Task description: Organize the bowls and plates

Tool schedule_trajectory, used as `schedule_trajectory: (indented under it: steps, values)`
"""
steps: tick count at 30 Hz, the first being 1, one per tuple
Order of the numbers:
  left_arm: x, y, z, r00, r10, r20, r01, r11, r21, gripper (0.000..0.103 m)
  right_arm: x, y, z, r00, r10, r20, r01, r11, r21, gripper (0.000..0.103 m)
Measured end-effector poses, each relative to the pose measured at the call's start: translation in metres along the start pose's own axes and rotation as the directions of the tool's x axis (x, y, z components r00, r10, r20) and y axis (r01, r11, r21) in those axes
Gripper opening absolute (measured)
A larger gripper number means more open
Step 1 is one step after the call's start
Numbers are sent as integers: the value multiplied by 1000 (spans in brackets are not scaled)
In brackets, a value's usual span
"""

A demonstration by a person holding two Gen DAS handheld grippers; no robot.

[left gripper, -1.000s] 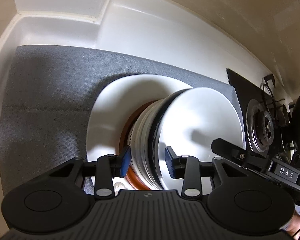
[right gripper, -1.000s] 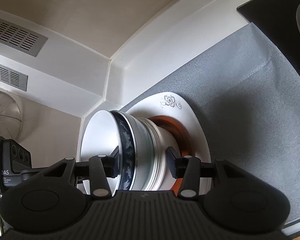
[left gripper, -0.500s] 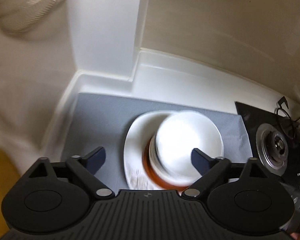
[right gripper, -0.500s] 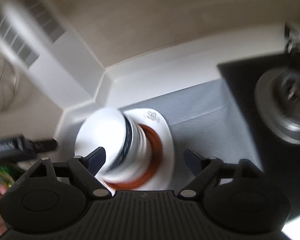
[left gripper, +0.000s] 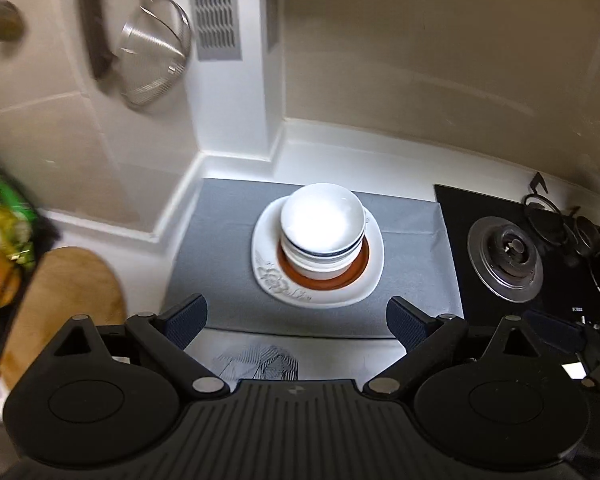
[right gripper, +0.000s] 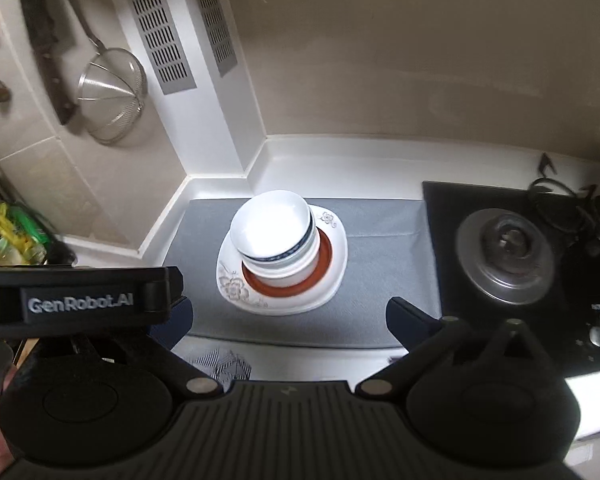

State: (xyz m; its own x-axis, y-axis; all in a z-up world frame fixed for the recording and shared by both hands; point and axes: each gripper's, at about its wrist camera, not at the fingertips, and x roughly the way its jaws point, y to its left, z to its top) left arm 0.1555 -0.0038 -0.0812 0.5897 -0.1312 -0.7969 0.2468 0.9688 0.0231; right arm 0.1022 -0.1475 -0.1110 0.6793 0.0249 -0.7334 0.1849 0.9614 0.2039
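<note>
Both my left tongs (left gripper: 296, 316) and right tongs (right gripper: 288, 316) have just sprung apart and pulled back empty from the bowls (left gripper: 322, 230) — the stack now sits alone on the flowered plate (left gripper: 276, 284), mid-frame on the grey mat (left gripper: 220, 240) — stacking looks done.

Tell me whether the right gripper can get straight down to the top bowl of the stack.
Probably yes. The right gripper has open, empty jaws, and nothing lies between it and the top bowl on the grey mat.
</note>
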Motion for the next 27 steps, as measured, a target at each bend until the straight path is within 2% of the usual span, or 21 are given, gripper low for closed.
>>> schedule_trajectory:
  steps: [6, 14, 27]
  values:
    - [-45, -22, -30, 1000, 22, -12, -22, 999, 27, 97, -55, -6, -27, 999, -24, -23, 25, 1000, 16, 103]
    - [-79, -54, -69, 992, 119, 41, -122, 988, 93, 98, -90, -23, -67, 1000, -2, -30, 3, 999, 45, 103]
    - [-95, -85, -105, 994, 100, 49, -105, 989, 100, 99, -116, -53, -102, 999, -26, -45, 31, 995, 91, 103]
